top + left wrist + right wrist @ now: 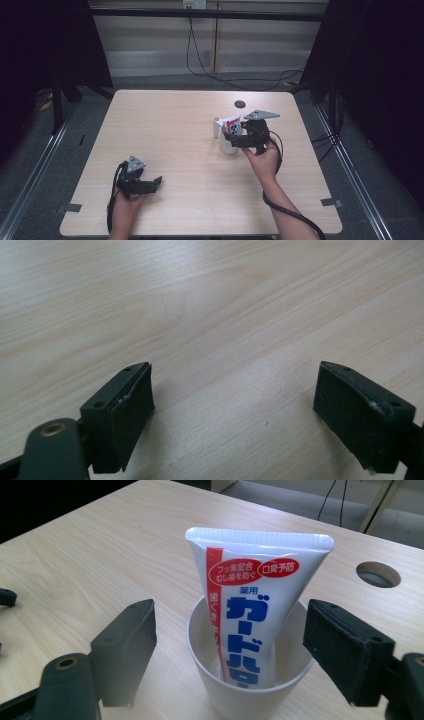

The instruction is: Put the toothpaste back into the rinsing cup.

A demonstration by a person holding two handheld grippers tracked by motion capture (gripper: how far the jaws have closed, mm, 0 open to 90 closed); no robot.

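A white cup (227, 146) stands right of the table's middle, and a white toothpaste tube (231, 123) with red and blue print stands upright in it, crimped end up. My right gripper (236, 140) is at the cup's right side and open. In the right gripper view its jaws flank the cup (240, 695) and tube (255, 580) without touching them, my right gripper (230, 630) level with the rim. My left gripper (156, 181) rests near the front left of the table. It is open, and my left gripper (232, 390) has bare wood between its jaws.
A round cable hole (240, 104) lies behind the cup, also seen as the hole (378, 574) at the upper right. A small white upright piece (216, 125) stands just left of the cup; I cannot tell what it is. Tape marks (331, 202) sit at the front corners.
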